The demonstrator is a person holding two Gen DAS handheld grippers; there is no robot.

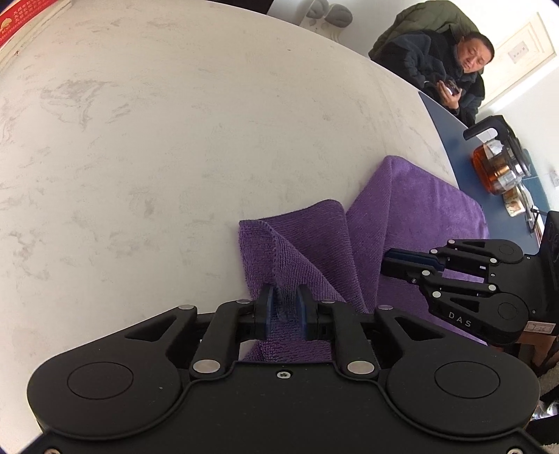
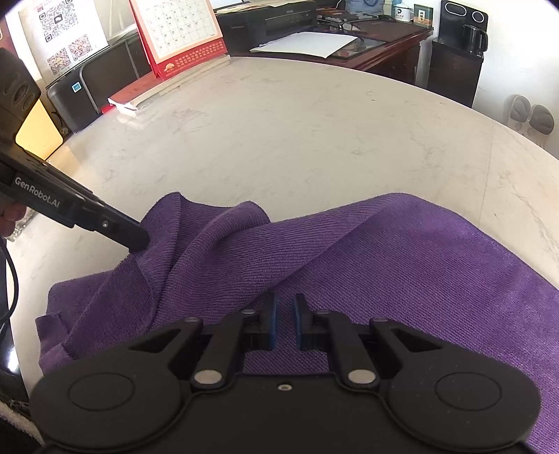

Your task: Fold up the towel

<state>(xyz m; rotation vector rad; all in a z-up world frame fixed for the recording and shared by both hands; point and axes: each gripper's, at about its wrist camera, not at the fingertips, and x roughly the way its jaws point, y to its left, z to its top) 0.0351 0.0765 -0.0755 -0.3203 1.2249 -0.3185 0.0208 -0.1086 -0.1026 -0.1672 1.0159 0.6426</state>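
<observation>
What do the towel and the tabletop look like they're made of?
The towel looks like soft purple microfibre or terry: matte, fine ribbed pile, draping in loose folds. The tabletop looks like polished marble or a marble-look slab: pale cream with faint grey veins and a light sheen. Real stone or imitation, I cannot tell.

Purple towel (image 2: pixel 384 265) cut off by right wrist view's lower and right edges, near part hidden under right gripper (image 2: pixel 284 323) body. Left gripper (image 2: pixel 138 241) fingertips buried in towel fold, closure unreadable there. Calendar (image 2: pixel 181 31) top cropped, print illegible.
</observation>
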